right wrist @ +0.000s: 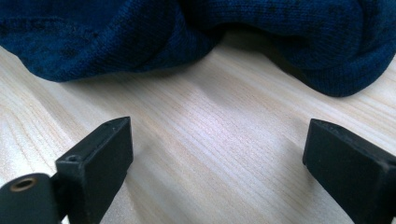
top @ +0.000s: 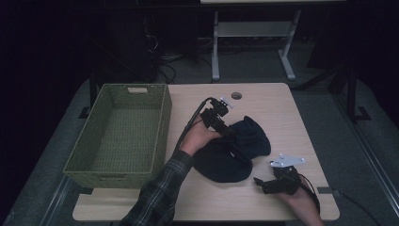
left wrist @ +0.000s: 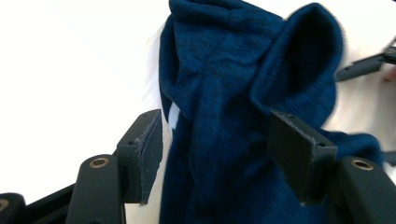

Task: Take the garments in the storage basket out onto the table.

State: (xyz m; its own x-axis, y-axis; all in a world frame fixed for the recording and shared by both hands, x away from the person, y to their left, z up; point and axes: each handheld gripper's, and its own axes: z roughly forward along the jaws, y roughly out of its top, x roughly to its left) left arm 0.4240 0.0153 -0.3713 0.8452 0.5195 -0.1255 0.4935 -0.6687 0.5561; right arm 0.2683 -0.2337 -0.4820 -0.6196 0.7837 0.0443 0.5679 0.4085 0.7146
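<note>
Jaws of the left gripper (left wrist: 215, 158) stood apart around the blue garment (left wrist: 243, 93), probably releasing it, while the right gripper (right wrist: 217, 163) waited open.

**No legible text**

No writing, brand, number or sign can be read in any of the views. A small white tag (left wrist: 173, 115) is seen at the edge of the dark blue knitted garment (left wrist: 233, 93) in the left gripper view, but nothing printed on it can be made out. A pale patch (top: 137, 90) is seen at the far rim of the green basket (top: 155, 141) in the high view; no characters can be told there either.
</note>
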